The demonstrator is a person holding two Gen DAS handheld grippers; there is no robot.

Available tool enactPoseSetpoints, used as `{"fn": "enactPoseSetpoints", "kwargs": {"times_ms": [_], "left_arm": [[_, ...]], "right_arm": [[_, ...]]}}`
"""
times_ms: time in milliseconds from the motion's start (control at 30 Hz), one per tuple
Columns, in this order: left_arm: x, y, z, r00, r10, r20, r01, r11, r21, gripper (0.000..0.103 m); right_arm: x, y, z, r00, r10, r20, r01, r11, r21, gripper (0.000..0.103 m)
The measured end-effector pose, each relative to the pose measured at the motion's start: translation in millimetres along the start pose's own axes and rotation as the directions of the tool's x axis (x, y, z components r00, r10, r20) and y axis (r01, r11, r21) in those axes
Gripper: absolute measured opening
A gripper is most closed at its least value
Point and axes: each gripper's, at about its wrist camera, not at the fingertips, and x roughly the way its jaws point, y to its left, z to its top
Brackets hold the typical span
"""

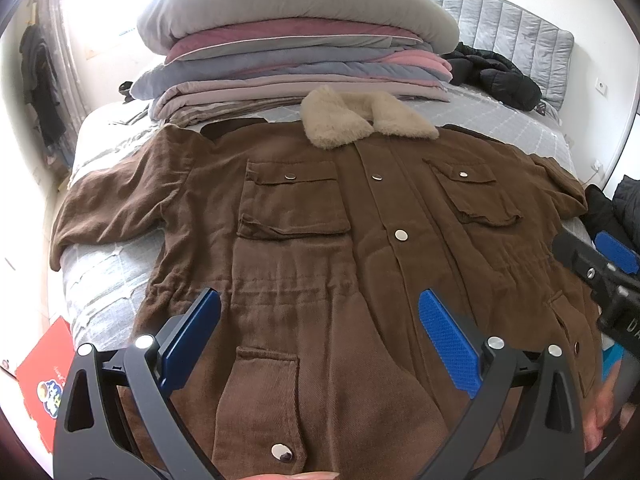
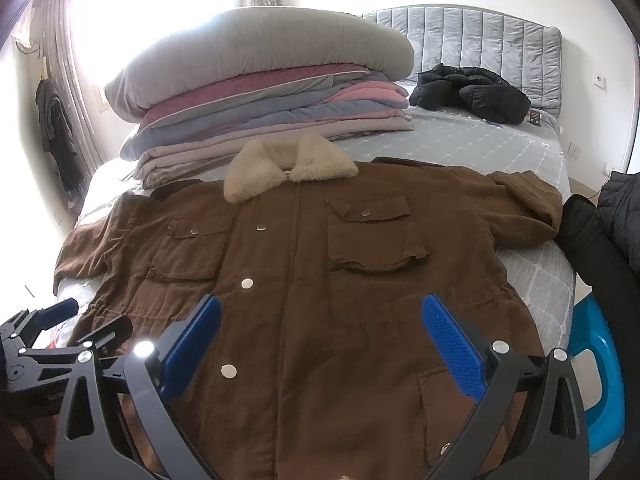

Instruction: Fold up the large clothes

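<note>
A large brown jacket with a beige fleece collar lies flat, front up, on the bed, sleeves spread to both sides; it also fills the right wrist view. My left gripper is open and empty, hovering over the jacket's lower part near the waist. My right gripper is open and empty over the lower front, right of the snap line. The right gripper shows at the right edge of the left wrist view. The left gripper shows at the left edge of the right wrist view.
A stack of folded quilts and a grey pillow sits behind the collar. A black puffer jacket lies by the grey headboard. A red box is low left, a blue stool low right.
</note>
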Motion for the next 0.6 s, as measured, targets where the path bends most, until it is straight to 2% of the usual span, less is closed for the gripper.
{"fn": "enactPoseSetpoints", "kwargs": {"times_ms": [200,400,600], "left_arm": [[-2,3,1,1.000,0.006,0.001,-0.006,1.000,-0.015,0.096],[-1,3,6,1.000,0.018,0.007,-0.018,1.000,-0.024,0.096],[5,4,14,0.998,0.059,0.005,-0.059,0.998,-0.029,0.096]], "right_arm": [[4,-5,2,1.000,-0.016,-0.015,0.016,1.000,0.014,0.097],[0,-6,3,0.998,-0.055,0.007,0.055,0.998,-0.004,0.097],[2,-12,6,0.998,-0.063,-0.001,0.063,0.998,0.015,0.097]]}}
